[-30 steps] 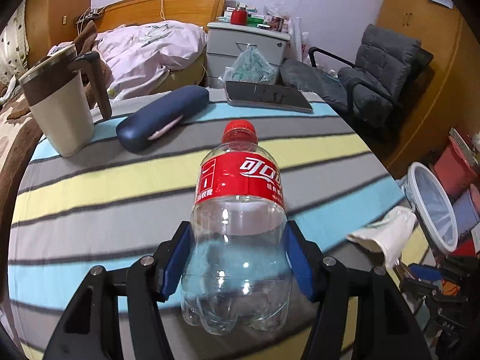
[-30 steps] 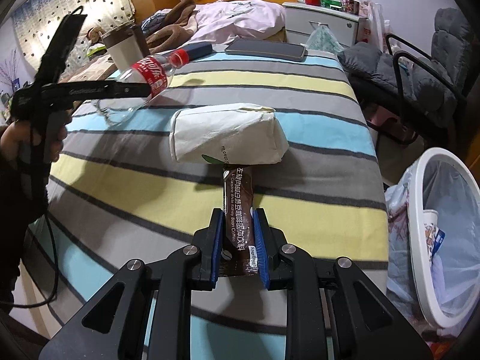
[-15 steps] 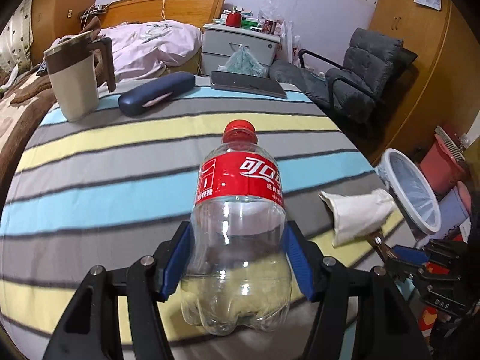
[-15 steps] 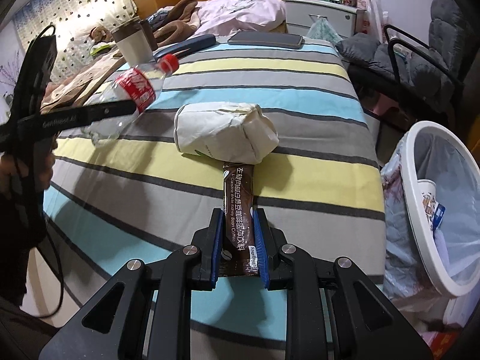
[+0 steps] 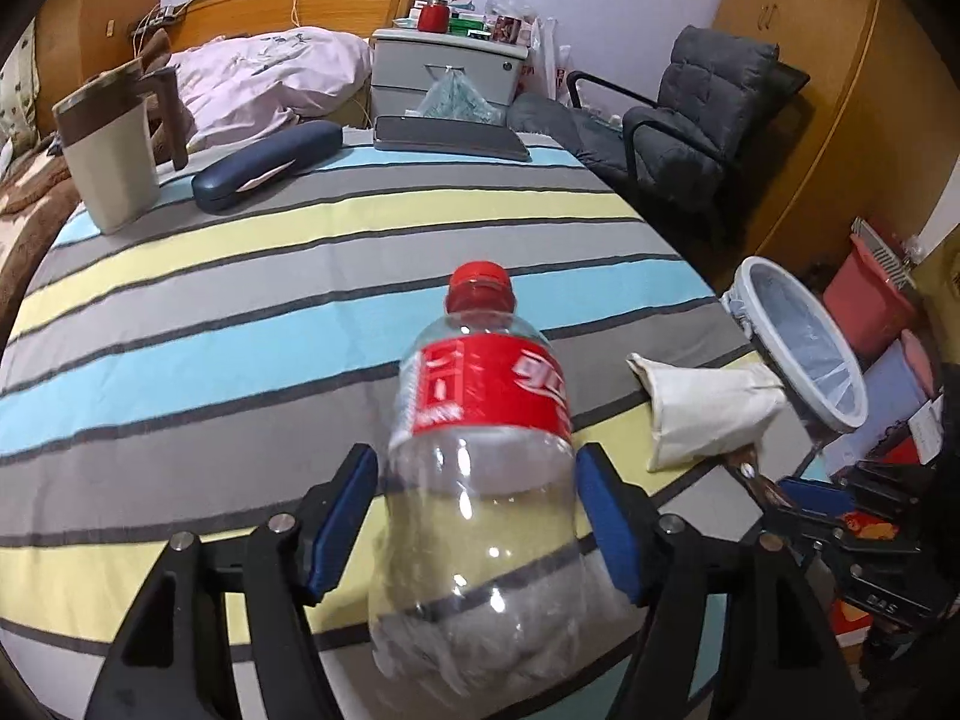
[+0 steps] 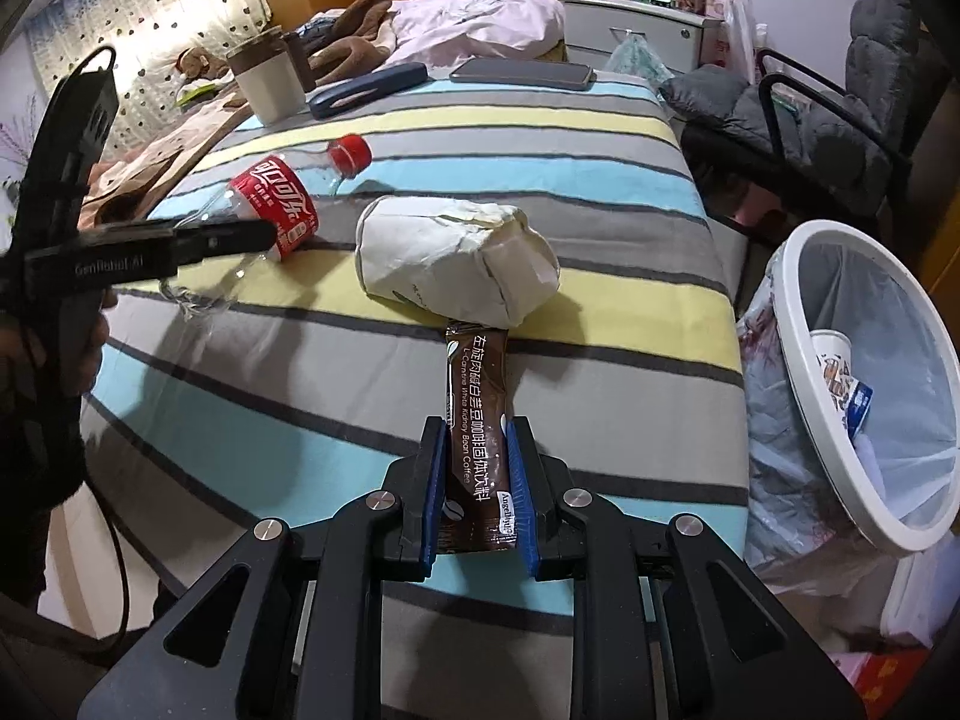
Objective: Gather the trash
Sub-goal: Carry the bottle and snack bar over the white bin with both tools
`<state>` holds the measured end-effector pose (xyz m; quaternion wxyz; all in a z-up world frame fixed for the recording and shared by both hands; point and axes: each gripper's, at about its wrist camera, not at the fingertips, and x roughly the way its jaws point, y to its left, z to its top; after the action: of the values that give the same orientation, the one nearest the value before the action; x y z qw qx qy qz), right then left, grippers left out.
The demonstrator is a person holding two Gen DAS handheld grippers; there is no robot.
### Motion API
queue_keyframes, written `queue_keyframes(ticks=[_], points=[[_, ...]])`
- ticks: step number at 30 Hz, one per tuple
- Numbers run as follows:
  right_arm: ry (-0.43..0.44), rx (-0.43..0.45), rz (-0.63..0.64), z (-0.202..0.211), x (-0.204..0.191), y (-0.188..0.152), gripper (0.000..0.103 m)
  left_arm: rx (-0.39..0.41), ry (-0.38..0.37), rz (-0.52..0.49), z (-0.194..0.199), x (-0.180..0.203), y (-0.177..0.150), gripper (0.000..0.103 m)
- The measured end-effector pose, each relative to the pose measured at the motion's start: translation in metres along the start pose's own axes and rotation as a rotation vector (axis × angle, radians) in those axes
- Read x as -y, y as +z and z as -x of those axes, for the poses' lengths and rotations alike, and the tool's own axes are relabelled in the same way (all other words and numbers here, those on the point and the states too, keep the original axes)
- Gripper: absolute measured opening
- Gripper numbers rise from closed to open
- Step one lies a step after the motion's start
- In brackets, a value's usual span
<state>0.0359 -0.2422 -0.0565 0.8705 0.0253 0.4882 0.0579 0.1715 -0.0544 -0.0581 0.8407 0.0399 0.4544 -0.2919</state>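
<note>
The left gripper (image 5: pixel 477 516) had just been opening, its blue pads clear of the tilted clear plastic bottle with red label (image 5: pixel 480 480) between them, above the striped table (image 5: pixel 240 312). The right gripper (image 6: pixel 477 480) pinched a brown coffee sachet (image 6: pixel 477 420) near the white bin (image 6: pixel 852 480).

Empty clear bottle (image 5: pixel 480 462) with red cap tilts above the striped cloth; brown coffee sachet (image 6: pixel 477 420) touches white bag (image 6: pixel 456 267).
</note>
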Motion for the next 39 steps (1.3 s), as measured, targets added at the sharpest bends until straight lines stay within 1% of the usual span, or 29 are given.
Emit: queue_keyframes(ticks=[1, 5, 6, 7, 9, 10, 12, 13, 15, 18, 23, 27, 35, 39], points=[[0.006, -0.005, 0.006, 0.001, 0.000, -0.002, 0.023, -0.005, 0.006, 0.003, -0.002, 0.000, 0.001, 0.071], [0.025, -0.020, 0.019, 0.006, 0.002, -0.009, 0.023, -0.021, -0.013, 0.019, -0.009, 0.000, 0.001, 0.071], [0.044, -0.023, 0.011, 0.007, 0.004, -0.011, 0.023, -0.016, -0.014, 0.015, -0.009, 0.001, 0.001, 0.070], [0.060, -0.027, 0.001, 0.009, 0.007, -0.013, 0.023, -0.016, -0.014, 0.017, -0.011, 0.001, 0.000, 0.066], [0.039, -0.030, -0.002, 0.012, 0.010, -0.017, 0.023, -0.023, -0.008, 0.022, -0.013, 0.000, -0.001, 0.064], [0.052, -0.027, -0.006, 0.014, 0.011, -0.018, 0.023, -0.020, -0.007, 0.022, -0.012, 0.000, -0.001, 0.064], [0.121, -0.016, -0.026, 0.018, 0.013, -0.018, 0.023, -0.014, 0.007, 0.014, -0.010, 0.003, -0.002, 0.064], [0.122, -0.014, -0.026, 0.019, 0.012, -0.017, 0.023, -0.007, 0.008, 0.012, -0.007, 0.004, -0.002, 0.064], [0.122, 0.015, -0.033, 0.022, 0.011, -0.014, 0.023, 0.002, -0.001, 0.021, -0.004, 0.003, -0.002, 0.064], [0.156, 0.071, -0.057, 0.027, 0.010, -0.010, 0.023, 0.015, -0.005, 0.030, 0.002, 0.003, -0.002, 0.064], [0.197, 0.084, -0.031, 0.026, 0.003, -0.009, 0.023, 0.040, -0.002, 0.035, 0.012, 0.005, -0.004, 0.064], [0.221, 0.127, -0.031, 0.033, 0.002, -0.011, 0.023, 0.037, -0.001, 0.031, 0.015, 0.008, -0.009, 0.064], [0.162, 0.144, -0.059, 0.039, 0.014, -0.012, 0.023, 0.026, -0.001, 0.038, 0.016, 0.014, -0.020, 0.064], [0.139, 0.165, -0.056, 0.043, 0.014, -0.010, 0.023, 0.054, 0.001, 0.031, 0.026, 0.020, -0.019, 0.064]])
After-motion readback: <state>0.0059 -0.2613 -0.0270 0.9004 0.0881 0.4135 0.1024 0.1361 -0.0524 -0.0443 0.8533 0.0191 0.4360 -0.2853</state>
